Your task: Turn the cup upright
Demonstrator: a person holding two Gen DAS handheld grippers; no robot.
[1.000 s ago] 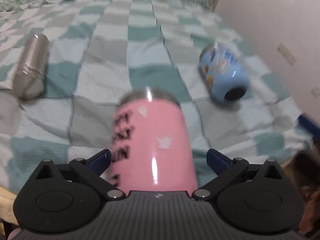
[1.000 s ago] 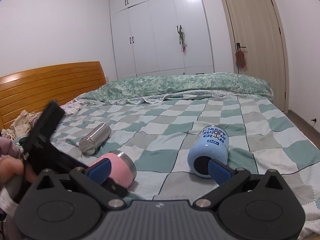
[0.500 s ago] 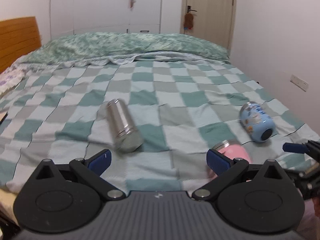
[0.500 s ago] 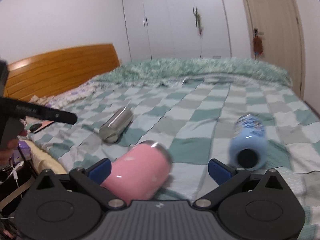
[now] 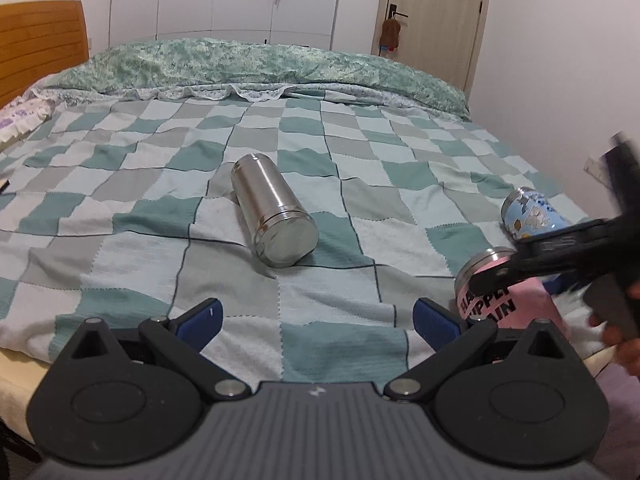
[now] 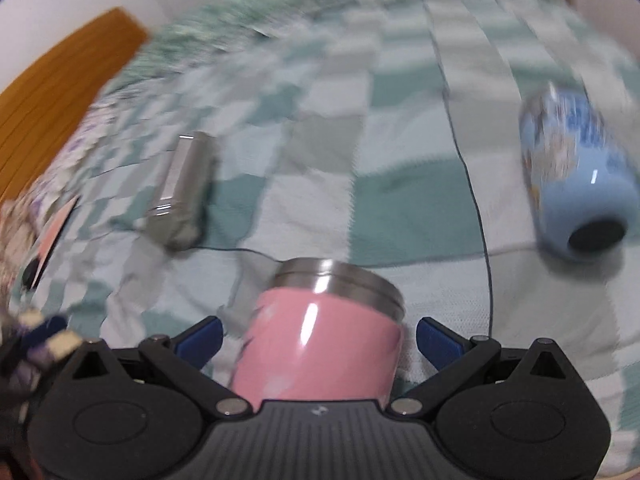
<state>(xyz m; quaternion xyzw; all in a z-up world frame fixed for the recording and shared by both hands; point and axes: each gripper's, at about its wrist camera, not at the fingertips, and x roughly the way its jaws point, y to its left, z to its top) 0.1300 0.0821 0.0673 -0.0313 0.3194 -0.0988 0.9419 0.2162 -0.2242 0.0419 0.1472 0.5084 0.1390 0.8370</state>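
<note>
A pink cup (image 6: 320, 348) with a steel rim lies on its side on the checked bedspread, near the bed's front edge. My right gripper (image 6: 318, 338) is open with the cup's body between its blue fingers, without touching it. In the left wrist view the pink cup (image 5: 496, 300) lies at the lower right with the right gripper (image 5: 556, 248) over it. My left gripper (image 5: 316, 320) is open and empty above the bedspread, pointing at a steel cup (image 5: 272, 208) lying on its side.
A light blue printed cup (image 6: 576, 184) lies on its side to the right, also seen in the left wrist view (image 5: 528, 212). The steel cup (image 6: 180, 192) lies to the left. A folded green quilt (image 5: 256, 64) crosses the far bed. A wooden headboard (image 5: 40, 48) stands left.
My left gripper pulled back from the pink cup and swung left toward the steel cup. My right gripper moved in and down over the pink cup, which now sits between its open fingers.
</note>
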